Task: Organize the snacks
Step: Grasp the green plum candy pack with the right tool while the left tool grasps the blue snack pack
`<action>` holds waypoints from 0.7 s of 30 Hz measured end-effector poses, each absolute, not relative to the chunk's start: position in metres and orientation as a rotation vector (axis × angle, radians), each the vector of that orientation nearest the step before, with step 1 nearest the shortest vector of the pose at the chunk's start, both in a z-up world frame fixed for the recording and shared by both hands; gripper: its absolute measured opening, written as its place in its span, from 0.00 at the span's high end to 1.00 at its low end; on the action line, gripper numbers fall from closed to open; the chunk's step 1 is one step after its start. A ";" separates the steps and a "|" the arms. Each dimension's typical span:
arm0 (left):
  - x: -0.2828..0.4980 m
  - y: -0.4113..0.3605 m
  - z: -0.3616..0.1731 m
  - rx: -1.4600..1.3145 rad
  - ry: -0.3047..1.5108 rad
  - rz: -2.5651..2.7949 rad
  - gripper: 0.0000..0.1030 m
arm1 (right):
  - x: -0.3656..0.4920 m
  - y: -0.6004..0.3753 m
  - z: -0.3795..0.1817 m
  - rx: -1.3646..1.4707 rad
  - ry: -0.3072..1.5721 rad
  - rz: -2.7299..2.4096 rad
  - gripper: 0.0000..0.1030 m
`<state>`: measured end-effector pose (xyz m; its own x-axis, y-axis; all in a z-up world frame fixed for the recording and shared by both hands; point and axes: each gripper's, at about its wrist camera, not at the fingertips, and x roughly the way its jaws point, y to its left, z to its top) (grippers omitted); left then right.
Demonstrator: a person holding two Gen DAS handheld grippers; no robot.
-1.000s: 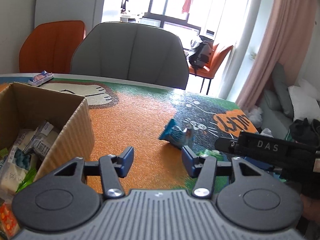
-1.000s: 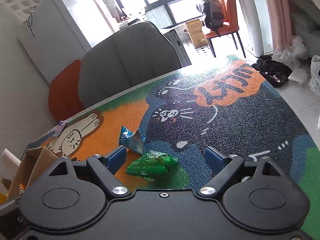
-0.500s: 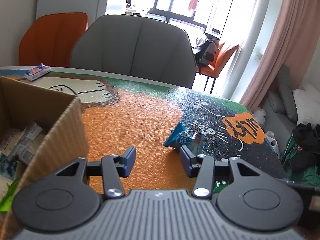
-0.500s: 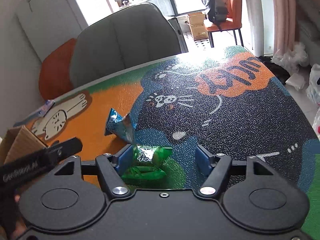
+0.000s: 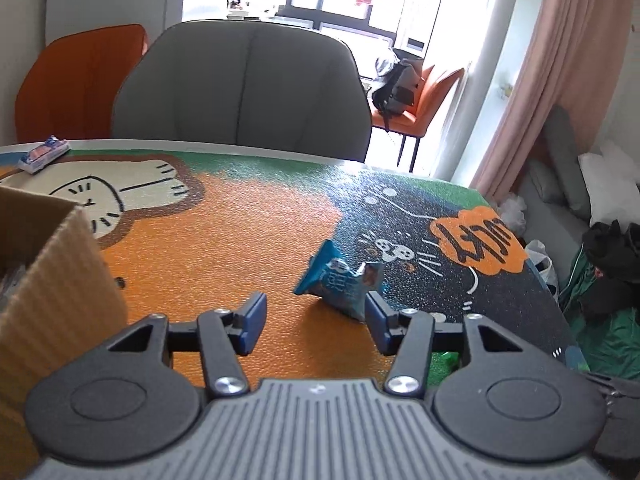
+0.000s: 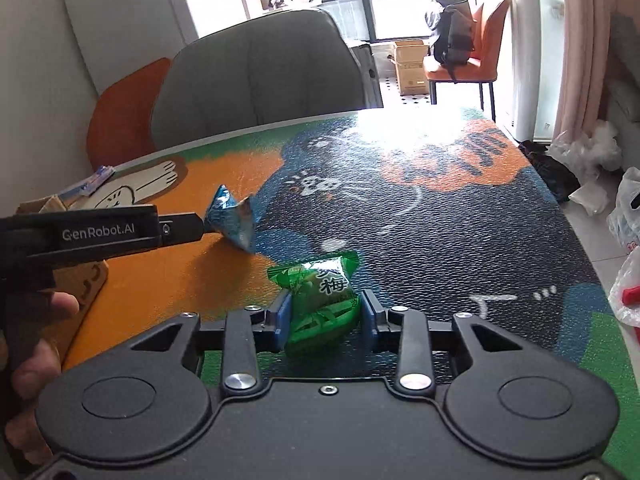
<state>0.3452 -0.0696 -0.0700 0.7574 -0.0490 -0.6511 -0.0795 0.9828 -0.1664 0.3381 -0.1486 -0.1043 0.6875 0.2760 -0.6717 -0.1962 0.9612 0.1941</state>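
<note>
A green snack packet (image 6: pixel 320 292) stands on the cartoon table mat (image 6: pixel 460 220). My right gripper (image 6: pixel 325 316) is closing on it, and both blue pads touch its sides. A crumpled blue snack packet (image 5: pixel 340 280) lies just ahead of my left gripper (image 5: pixel 316 320), close to the right fingertip (image 5: pixel 378 320). The left jaws are opening and nothing is between the pads. In the right wrist view the left gripper's black finger (image 6: pixel 180 229) reaches in from the left, with its tip at the blue packet (image 6: pixel 232 220).
An open cardboard box (image 5: pixel 60 280) stands at the left. A small blue and white packet (image 5: pixel 42 154) lies at the table's far edge. A grey chair (image 5: pixel 240 88) and an orange chair (image 5: pixel 76 80) stand behind the table. Bags (image 6: pixel 628 216) lie on the floor beyond the right edge.
The right jaws came together around the green packet, which now stands between the pads. The left gripper moved forward towards the blue packet, its jaws widened, and the box slid left in its view.
</note>
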 end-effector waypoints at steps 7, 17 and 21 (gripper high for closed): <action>0.360 -0.083 -0.080 -0.149 0.717 0.011 0.25 | 0.344 -0.180 -0.108 0.165 0.726 0.208 0.68; 0.392 -0.094 -0.092 -0.067 0.725 0.030 0.23 | 0.345 -0.186 -0.111 0.188 0.711 0.228 0.68; 0.395 -0.095 -0.098 -0.074 0.732 0.013 0.39 | 0.343 -0.188 -0.111 0.176 0.705 0.228 0.68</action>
